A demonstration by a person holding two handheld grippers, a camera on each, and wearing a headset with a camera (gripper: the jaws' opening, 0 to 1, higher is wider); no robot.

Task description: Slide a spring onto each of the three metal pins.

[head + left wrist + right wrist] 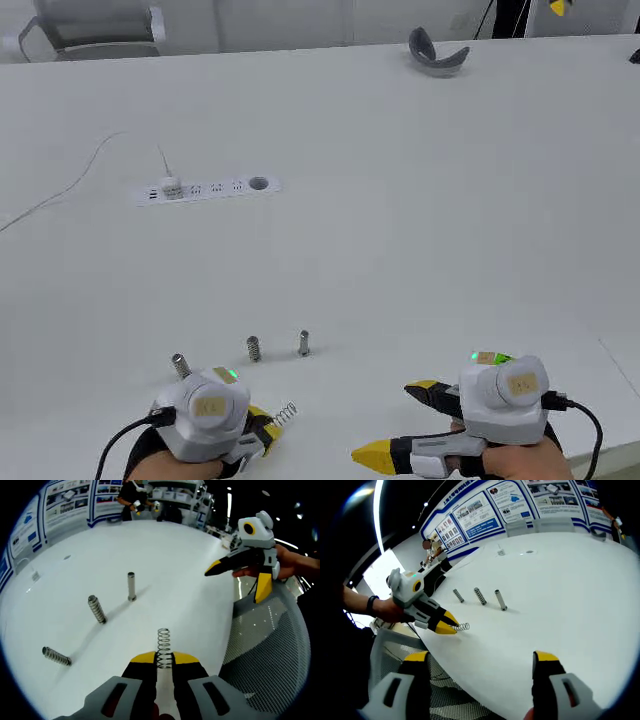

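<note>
On table [400, 200], 3 pins [181, 366] [254, 348] [304, 343], 2 spring-clad; 1 spring [163, 642] in left claw [158, 657]

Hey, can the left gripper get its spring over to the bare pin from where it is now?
Probably yes. The left gripper holds the spring, with open table between it and the bare pin. The two sprung pins stand to one side, and the right gripper is off to the other.

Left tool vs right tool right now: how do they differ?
Left tool is shut on a spring; right tool is open and holds nothing. Left tool sits just in front of the pins; right tool is off to their right. Both have yellow tips.
</note>
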